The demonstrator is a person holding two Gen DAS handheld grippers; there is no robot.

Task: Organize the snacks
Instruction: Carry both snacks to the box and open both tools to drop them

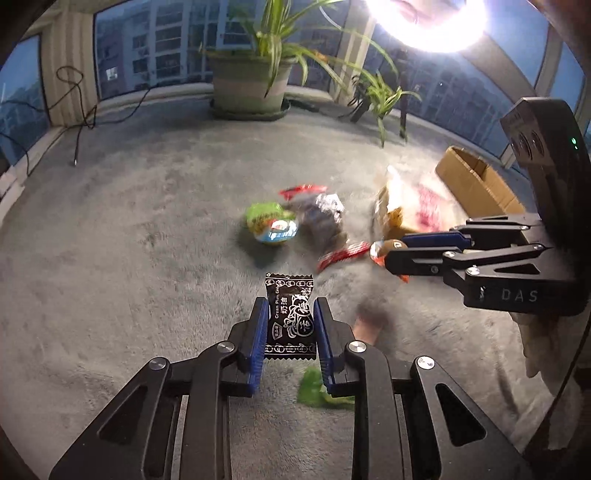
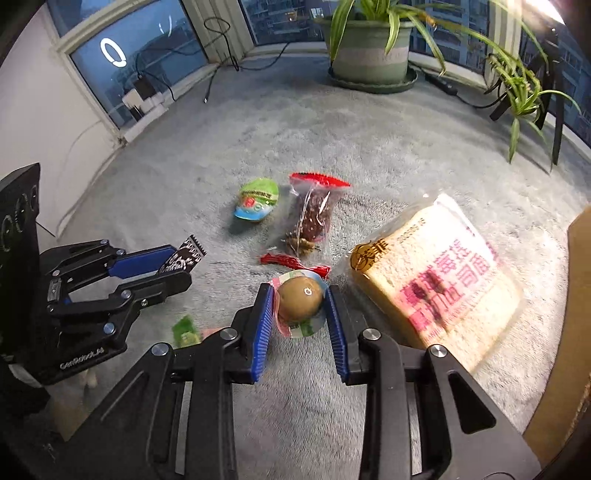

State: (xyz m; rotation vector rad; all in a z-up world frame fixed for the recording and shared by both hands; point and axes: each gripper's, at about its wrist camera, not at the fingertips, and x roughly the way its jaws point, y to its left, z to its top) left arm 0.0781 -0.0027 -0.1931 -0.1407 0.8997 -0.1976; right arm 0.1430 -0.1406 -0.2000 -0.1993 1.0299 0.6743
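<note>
The scene is lit by a ring light (image 1: 428,22) blown out to white glare at the top of the left wrist view. Dusk blue is seen through the windows (image 2: 140,62). Snacks on the carpet (image 1: 147,221) are smeared by motion blur; straight lines are bowed and corners darkened by the fisheye.

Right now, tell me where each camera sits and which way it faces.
Left wrist: on the left gripper, angled down at the carpet; its jaws clamp a black candy; the right gripper shows too.
Right wrist: on the right gripper, angled down; its jaws clamp a packaged egg; the left gripper shows.
Shared: green snack pack, bread bag, potted plant.
</note>
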